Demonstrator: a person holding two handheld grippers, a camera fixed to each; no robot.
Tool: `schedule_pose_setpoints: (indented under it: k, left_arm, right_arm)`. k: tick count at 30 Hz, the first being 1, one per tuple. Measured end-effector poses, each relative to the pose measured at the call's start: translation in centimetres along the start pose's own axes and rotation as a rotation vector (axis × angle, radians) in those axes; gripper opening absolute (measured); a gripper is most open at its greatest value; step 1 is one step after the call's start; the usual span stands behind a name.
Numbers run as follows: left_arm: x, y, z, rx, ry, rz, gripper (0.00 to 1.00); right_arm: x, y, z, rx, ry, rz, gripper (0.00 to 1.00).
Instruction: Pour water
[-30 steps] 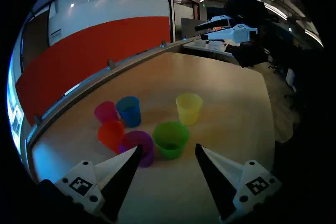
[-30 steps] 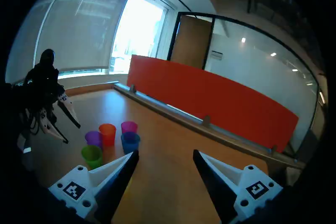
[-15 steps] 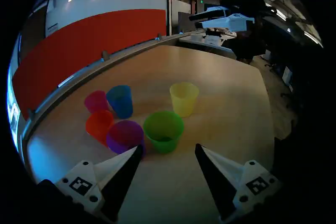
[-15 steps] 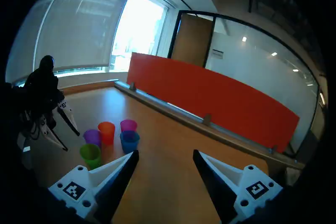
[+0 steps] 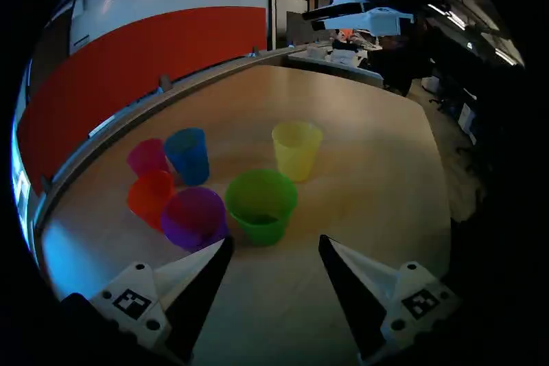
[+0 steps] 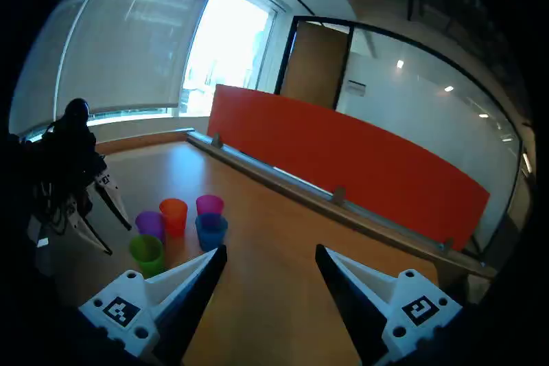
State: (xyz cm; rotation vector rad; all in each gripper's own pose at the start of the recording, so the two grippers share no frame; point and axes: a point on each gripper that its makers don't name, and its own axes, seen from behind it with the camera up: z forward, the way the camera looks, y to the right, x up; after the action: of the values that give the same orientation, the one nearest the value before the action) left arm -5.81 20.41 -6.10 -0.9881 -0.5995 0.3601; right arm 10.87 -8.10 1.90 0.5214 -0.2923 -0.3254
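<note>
Looking along the left gripper view, the left gripper (image 5: 273, 248) sits at the bottom edge with its two white fingers spread apart and nothing between them. Just beyond the fingertips, six plastic cups stand upright on a pale wooden table (image 5: 384, 160). The green cup (image 5: 261, 205) is nearest, almost in line with the gap between the fingers. The purple cup (image 5: 194, 218) stands just beside it on the left, with the orange cup (image 5: 149, 196) next to that. Behind those two are the pink cup (image 5: 145, 156) and the blue cup (image 5: 187, 154). The yellow cup (image 5: 296, 151) stands a little apart, behind the green one and to its right. Whether any cup holds water cannot be told. A red wall panel (image 5: 137, 64) runs along the far side of the table. High at the far end, the right gripper (image 5: 317, 17) hangs above the table, held by a person seen as a dark shape.

In the right gripper view, the right gripper (image 6: 270, 255) also shows its fingers released, wide apart and empty, above the table (image 6: 274, 297). The cups are grouped at the left, near its left finger: green cup (image 6: 147, 254), purple cup (image 6: 149, 223), orange cup (image 6: 173, 215), pink cup (image 6: 209, 204), blue cup (image 6: 211, 231). The left gripper (image 6: 120, 240) points down beside the green cup, fingers apart. A bright window (image 6: 226, 57) lies behind.
</note>
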Motion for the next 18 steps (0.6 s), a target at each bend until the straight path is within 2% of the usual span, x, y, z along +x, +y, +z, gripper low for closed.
schedule_pose_setpoints:
  k: [18]
  left_arm:
    - [-0.5, -1.2, 1.9, 0.012, -0.014, 0.003, 0.92]
  right_arm:
    - [-0.3, 0.4, 0.1, -0.004, -0.005, -0.005, 1.0]
